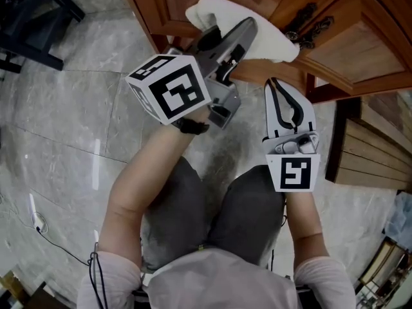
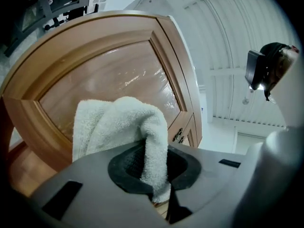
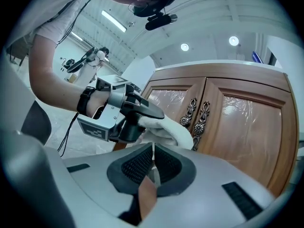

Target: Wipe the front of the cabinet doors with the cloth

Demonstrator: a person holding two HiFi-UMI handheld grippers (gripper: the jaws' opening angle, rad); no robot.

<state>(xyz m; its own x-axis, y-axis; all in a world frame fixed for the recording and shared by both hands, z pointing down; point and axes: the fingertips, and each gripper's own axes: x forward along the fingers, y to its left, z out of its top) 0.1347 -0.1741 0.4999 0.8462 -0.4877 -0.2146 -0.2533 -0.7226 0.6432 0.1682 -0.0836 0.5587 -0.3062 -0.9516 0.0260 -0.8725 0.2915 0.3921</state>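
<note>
Grey tiled floor [image 1: 64, 108] fronts the cabinet. Left gripper [image 2: 154, 167] is clamped on a fold of the cloth [image 2: 109, 122], which lies against a door [image 2: 104, 75] near the handles [image 3: 194, 115]. Right gripper [image 3: 153, 165] is closed and empty. Cloth judged soft, light and floppy; a bunched-fold hold suits it.

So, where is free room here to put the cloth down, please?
The grey floor is bare between the dark stand and the cable. It is crowded by the door handles: cloth, left claw, right claw.
</note>
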